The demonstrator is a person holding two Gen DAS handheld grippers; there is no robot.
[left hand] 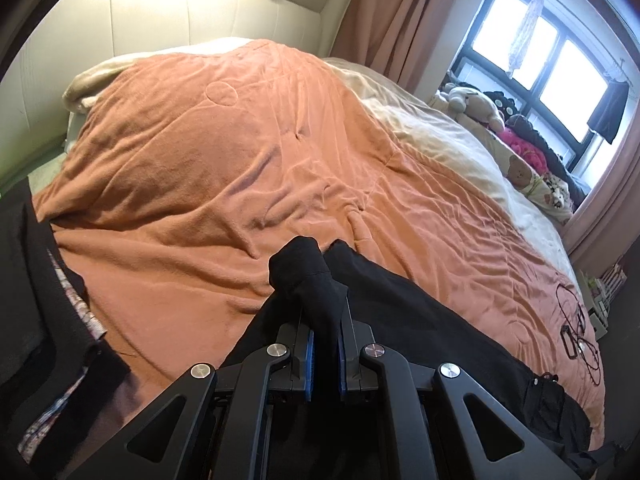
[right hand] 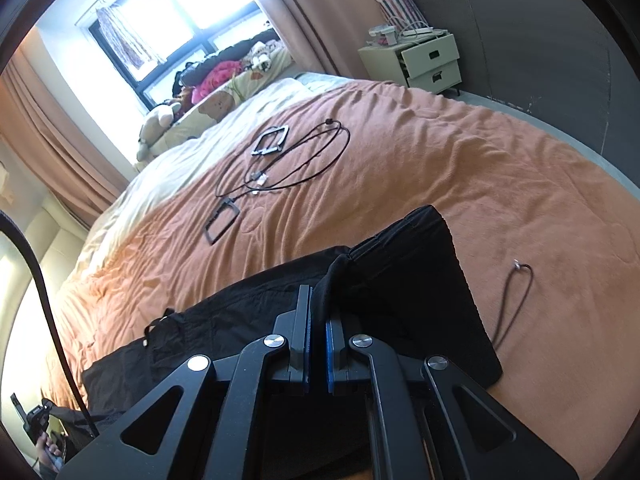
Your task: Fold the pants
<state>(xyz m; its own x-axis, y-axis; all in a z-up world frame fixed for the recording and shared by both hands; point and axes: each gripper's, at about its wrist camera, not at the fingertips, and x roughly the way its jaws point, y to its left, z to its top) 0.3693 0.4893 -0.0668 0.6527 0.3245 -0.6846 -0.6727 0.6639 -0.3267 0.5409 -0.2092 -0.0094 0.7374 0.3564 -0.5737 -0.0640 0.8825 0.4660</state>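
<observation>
Both grippers, left [left hand: 325, 344] and right [right hand: 318, 336], pinch the black pants [right hand: 400, 264] over the orange blanket [right hand: 440, 152]; carry both ends evenly.

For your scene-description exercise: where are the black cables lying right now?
In the right wrist view, the black cables lie on the orange blanket, beyond the black pants.

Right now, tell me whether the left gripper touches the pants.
Touching. The left wrist view shows the left gripper shut on a bunched fold of the black pants.

Home bedroom: bed [left hand: 224, 152], nightstand [right hand: 428, 60]
</observation>
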